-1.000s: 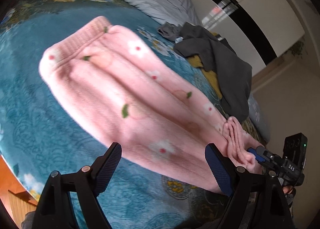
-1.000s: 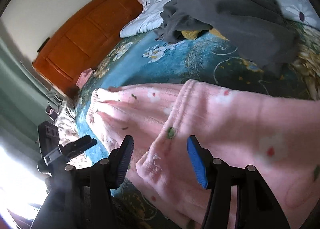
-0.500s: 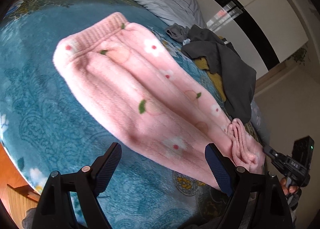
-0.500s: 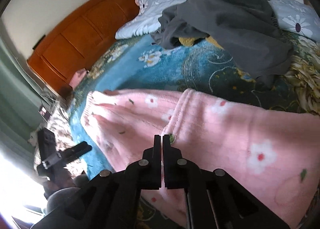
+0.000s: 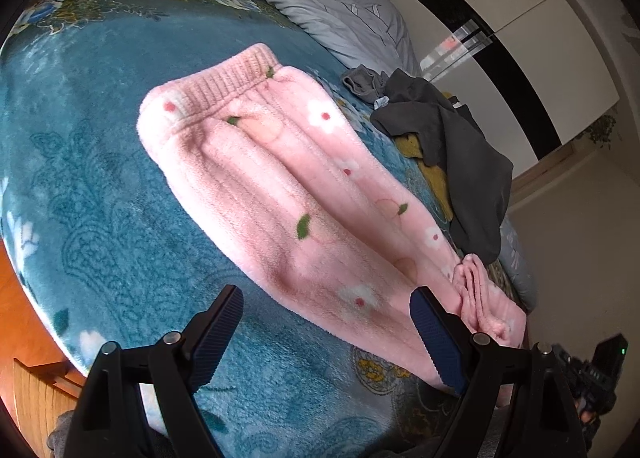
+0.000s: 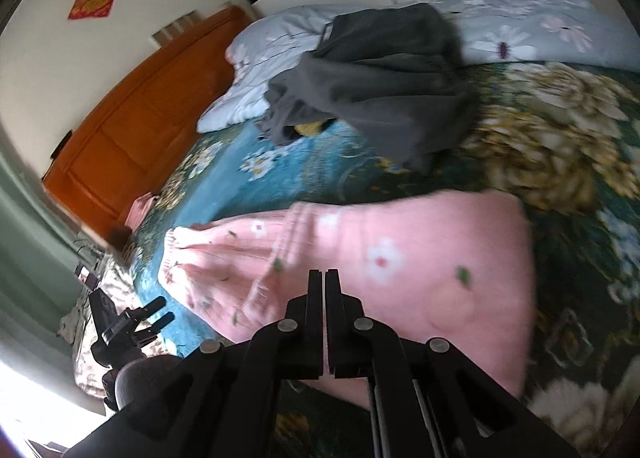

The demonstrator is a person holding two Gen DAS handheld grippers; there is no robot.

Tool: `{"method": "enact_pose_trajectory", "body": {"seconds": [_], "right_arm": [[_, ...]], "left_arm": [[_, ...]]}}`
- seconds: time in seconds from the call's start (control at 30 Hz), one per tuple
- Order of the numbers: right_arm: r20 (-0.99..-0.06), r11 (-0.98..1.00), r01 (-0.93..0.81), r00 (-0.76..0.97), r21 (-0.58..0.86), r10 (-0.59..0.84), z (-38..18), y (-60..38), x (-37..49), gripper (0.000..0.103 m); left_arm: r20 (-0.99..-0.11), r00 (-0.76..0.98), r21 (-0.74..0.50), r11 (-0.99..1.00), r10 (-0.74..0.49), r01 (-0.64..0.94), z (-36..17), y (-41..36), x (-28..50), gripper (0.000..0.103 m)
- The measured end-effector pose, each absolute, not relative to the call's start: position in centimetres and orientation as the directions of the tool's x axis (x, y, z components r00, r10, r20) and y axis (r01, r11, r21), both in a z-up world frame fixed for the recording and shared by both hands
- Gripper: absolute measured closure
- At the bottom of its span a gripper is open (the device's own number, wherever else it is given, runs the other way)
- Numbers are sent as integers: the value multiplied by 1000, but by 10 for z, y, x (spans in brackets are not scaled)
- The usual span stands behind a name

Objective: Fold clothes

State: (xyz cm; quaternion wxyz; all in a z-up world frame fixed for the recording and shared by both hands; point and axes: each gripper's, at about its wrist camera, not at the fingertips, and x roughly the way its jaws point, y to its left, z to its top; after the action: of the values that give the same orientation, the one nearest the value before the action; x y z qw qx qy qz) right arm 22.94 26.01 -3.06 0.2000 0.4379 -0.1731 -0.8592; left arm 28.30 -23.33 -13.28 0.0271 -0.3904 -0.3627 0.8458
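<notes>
The pink trousers [image 5: 304,194] are laid lengthwise on the bed [image 5: 92,186], waistband toward the headboard [image 6: 132,130], leg ends bunched at the edge nearest the grippers; a grey heap [image 5: 452,150] is seen beyond them, w/ a pillow [image 5: 340,14] further toward the headboard. In the right view the leg end appears doubled back over the trousers, its cuff band lying across the pink body, so a fold seems partly made; how far along the job is cannot be settled. For a neat fold, the turned-over layer should be kept square to the trousers' length, edges matched, ridges along the legs smoothed flat, and cloth kept from dragging on the bed cover. The left hand-held gripper [image 5: 326,332] is held wide apart just above the trousers' near edge, nothing betw. its pads, no contact seen. The right hand-held gripper [image 6: 324,294] is closed, pads nearly touching; whether a pinch of pink cloth is caught there cannot be told, as the view is blurred.
</notes>
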Motion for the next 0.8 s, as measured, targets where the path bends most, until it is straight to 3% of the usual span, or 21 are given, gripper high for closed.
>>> {"method": "enact_pose_trajectory", "body": {"seconds": [0.37,0.53,0.8], "right_arm": [[-744,-908,50,-556,415,-370,-43,317,265,102],[-752,-894,3,-540,447,-378,-60,321,263,101],[-752,-880,-20,-528,475,-394,-72,321,254,101]], "left_arm": [[-691,-710,-590,-672,133,448,-145,-279,269,15],[-692,-707,-630,-599,144,495,-164,-300,256,15],[-587,-791,-764,-440,173,471,-176,-338,239,15]]}}
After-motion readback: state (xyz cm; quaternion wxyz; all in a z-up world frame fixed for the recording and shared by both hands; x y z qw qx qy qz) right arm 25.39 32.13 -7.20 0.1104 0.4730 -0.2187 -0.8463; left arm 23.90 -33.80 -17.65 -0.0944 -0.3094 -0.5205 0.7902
